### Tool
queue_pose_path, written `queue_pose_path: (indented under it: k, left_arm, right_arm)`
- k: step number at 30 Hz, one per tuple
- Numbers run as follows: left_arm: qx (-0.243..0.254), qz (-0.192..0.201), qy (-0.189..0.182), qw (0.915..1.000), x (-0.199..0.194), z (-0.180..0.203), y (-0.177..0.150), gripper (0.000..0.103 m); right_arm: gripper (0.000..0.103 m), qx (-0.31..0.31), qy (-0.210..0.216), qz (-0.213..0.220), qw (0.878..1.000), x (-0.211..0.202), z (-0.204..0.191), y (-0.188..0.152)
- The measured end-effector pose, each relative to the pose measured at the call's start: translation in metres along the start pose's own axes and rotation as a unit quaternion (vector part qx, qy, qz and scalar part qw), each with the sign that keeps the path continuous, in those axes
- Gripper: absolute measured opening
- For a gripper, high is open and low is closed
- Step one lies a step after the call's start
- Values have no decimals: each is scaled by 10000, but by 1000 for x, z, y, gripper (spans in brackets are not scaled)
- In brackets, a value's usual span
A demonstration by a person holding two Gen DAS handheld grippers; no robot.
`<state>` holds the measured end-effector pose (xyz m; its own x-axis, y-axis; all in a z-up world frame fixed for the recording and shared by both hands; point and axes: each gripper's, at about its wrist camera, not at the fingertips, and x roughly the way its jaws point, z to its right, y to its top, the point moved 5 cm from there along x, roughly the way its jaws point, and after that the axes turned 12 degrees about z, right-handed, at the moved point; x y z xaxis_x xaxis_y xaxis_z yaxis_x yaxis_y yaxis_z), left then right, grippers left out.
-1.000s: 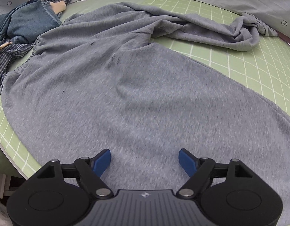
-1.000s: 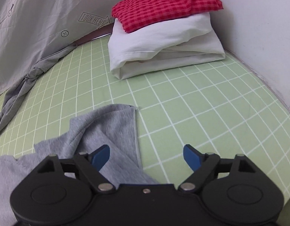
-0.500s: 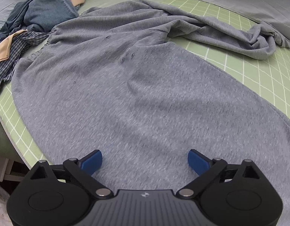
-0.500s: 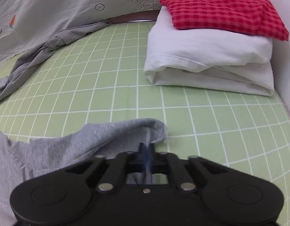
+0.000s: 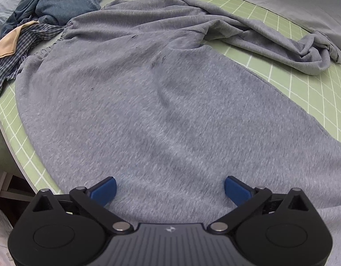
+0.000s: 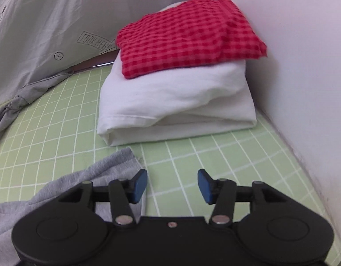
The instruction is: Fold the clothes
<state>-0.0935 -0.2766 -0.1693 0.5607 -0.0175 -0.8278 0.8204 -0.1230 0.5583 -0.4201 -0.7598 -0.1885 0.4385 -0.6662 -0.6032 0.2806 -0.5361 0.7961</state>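
In the left wrist view the left gripper (image 5: 169, 190) stood at the bottom of the frame with its blue pads (image 5: 104, 190) spread very wide. The jaws had just been opening a little further, and nothing was pinched between them; the pads only hovered above cloth. Under them the grey garment (image 5: 148, 110) lay spread over most of the frame on the green mat (image 5: 303, 84). One part of it ran to the upper right, where it ended in a bunched, twisted end (image 5: 312, 53). In the upper left a heap of clothes (image 5: 44, 15) lay at the edge of the grey garment: denim, a dark checked cloth and a beige piece.

In the right wrist view the right gripper (image 6: 172, 185) was at the bottom centre, its jaws partly apart. They had just been opening again, and between them only bare mat (image 6: 236, 155) showed. A corner of the grey garment (image 6: 117, 166) lay at the lower left, and the left pad (image 6: 138, 185) was over its edge; I could not tell if it touched. Just behind this corner, in the middle of the frame, a folded white cloth (image 6: 174, 102) rested on the mat with a folded red checked cloth (image 6: 188, 37) on top. A white wall (image 6: 303, 66) filled the right side and a grey sheet (image 6: 48, 22) the upper left.
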Motion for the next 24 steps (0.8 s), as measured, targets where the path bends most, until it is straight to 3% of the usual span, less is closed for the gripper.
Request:
queue_pose_path:
  k: [3,7,11,14,16,20,24]
  left_arm:
    - [-27,-11,18,10000,-1,1,0,103]
    - [-1,-41,45,10000,-1,1,0,103]
    - [54,-116,19,9999,-1,2,1,103]
    - [161,-130,-1,9998,-1,3,3,103]
    - [228,-137,-32,9996,-2,5,4,103]
    - [369,-140,-151,9991,-3,7,4,103]
    - [361,-168,-255,9989,-2,6,4,103]
  right_arm:
    - [49,1174,102,-341,9924,-22,21,-27]
    - [46,2608,191,-718,9625,-48,35,-65]
    - [44,3755,409,-937,9212,-62,36,-93]
    - [41,4556,655,-1089,8811,-64,37,-109]
    - [40,4824,742,-1183,8648,-66,33,-116]
    - [38,4947,857,-1301,8550,-68,20,-126]
    - [38,5305,979,-1380,8306,-68,12,-133]
